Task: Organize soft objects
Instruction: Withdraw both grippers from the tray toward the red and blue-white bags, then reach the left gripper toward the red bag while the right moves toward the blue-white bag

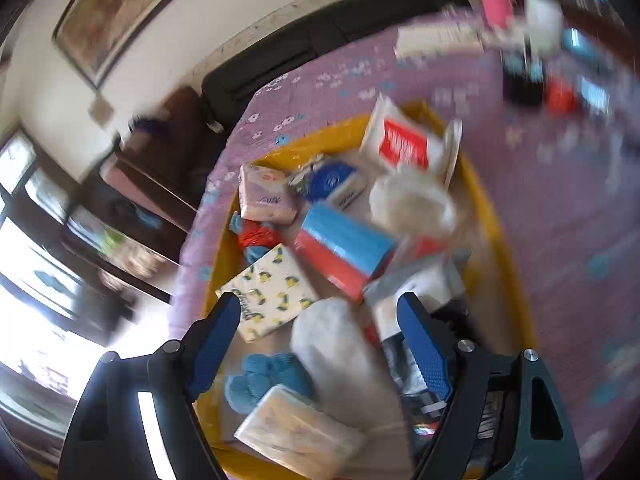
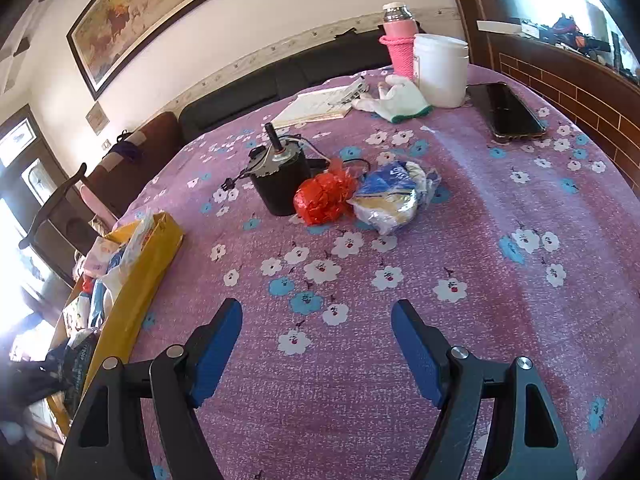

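Note:
A yellow box (image 1: 496,216) on the purple flowered cloth holds several soft packs: a lemon-print tissue pack (image 1: 272,292), a blue and red pack (image 1: 344,248), a pink pack (image 1: 266,196), a white bag with a red label (image 1: 400,140), blue yarn (image 1: 268,376). My left gripper (image 1: 324,308) hangs open above the box, with nothing pressed between its blue fingers (image 1: 218,340). In the right wrist view a red crinkly ball (image 2: 322,198) and a clear bag with blue and yellow contents (image 2: 394,196) lie mid-table. My right gripper (image 2: 316,316) stands open over bare cloth, well short of them. The yellow box (image 2: 140,280) shows at its left.
A black motor with wires (image 2: 278,178) stands beside the red ball. At the table's far side are a white tub (image 2: 440,70), a pink bottle (image 2: 398,40), a white glove (image 2: 394,98), a notebook (image 2: 320,106) and a black phone (image 2: 510,110). A dark sofa (image 2: 280,76) lies beyond.

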